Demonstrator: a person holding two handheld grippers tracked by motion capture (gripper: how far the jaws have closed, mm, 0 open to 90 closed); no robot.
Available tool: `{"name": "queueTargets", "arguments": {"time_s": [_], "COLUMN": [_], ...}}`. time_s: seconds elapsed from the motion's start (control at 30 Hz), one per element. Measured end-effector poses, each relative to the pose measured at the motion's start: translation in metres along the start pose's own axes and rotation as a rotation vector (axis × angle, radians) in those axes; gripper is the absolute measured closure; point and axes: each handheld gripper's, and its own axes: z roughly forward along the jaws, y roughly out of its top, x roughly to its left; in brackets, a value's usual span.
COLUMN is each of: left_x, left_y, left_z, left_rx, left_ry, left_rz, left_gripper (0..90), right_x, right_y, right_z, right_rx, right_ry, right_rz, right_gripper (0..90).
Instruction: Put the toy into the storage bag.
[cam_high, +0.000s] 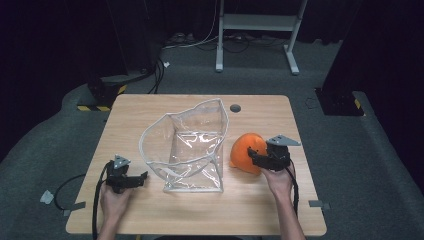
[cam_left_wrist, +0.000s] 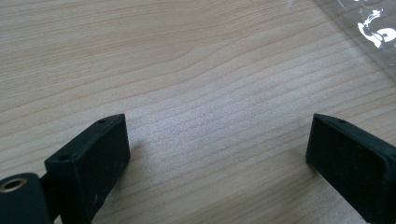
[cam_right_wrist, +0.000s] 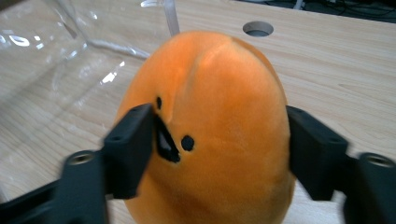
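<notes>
With the right gripper (cam_right_wrist: 219, 140) pinching the orange plush toy (cam_right_wrist: 210, 126) on both flanks, this looks like the grasp step; toy sits on the table (cam_high: 260, 210) just right of the clear plastic bag (cam_high: 192, 145). Left gripper (cam_left_wrist: 217, 154) rests jaws spread, empty. Next, probably: lift over the bag's rim, left steadying it.

I work at a light wooden table (cam_high: 260, 210) in the middle of the frame, with a round hole (cam_high: 235, 108) near its far edge. Around it lies a grey carpet (cam_high: 360, 165). At the top centre stands a white metal frame (cam_high: 257, 22), and black cables (cam_high: 159, 75) trail over the floor at upper left. Beside them sits a black base with yellow stripes (cam_high: 100, 95), and another black base (cam_high: 340, 102) sits at right. A pale scrap (cam_high: 46, 197) lies on the floor at lower left.
</notes>
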Motion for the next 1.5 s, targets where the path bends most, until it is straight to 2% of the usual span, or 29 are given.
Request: {"name": "queueTargets", "arguments": {"time_s": [0.03,0.1,0.17,0.2,0.4,0.5,0.6,0.9,1.5], "left_x": [0.000,0.000,0.000,0.000,0.000,0.000,0.000,0.000,0.000], "left_y": [0.000,0.000,0.000,0.000,0.000,0.000,0.000,0.000,0.000], "left_z": [0.000,0.000,0.000,0.000,0.000,0.000,0.000,0.000,0.000], "left_rx": [0.000,-0.001,0.000,-0.001,-0.002,-0.001,0.000,0.000,0.000], "left_ry": [0.000,0.000,0.001,0.001,0.000,0.000,0.000,0.000,-0.004], "left_rz": [-0.001,-0.001,0.000,0.000,-0.003,-0.001,0.002,0.001,0.001], "left_gripper": [6.2,6.2,6.3,6.4,6.7,6.8,6.8,6.8,6.3], "right_x": [0.000,0.000,-0.001,-0.003,-0.001,-0.001,-0.003,0.000,0.002], "right_y": [-0.001,-0.001,-0.002,-0.003,-0.003,-0.003,-0.001,0.009,0.020], "right_z": [0.000,-0.001,-0.001,-0.001,-0.005,-0.007,-0.013,-0.027,-0.047], "right_rx": [0.005,0.014,0.017,0.017,0.002,-0.005,-0.029,-0.039,-0.054], "right_ry": [0.002,0.001,0.008,0.023,0.036,0.039,0.057,0.042,0.071], "right_rz": [-0.022,-0.032,-0.027,-0.030,-0.043,-0.041,-0.013,-0.029,-0.022], "right_gripper": [41.9,49.1,52.4,59.1,69.3,70.1,70.7,70.5,69.6]}}
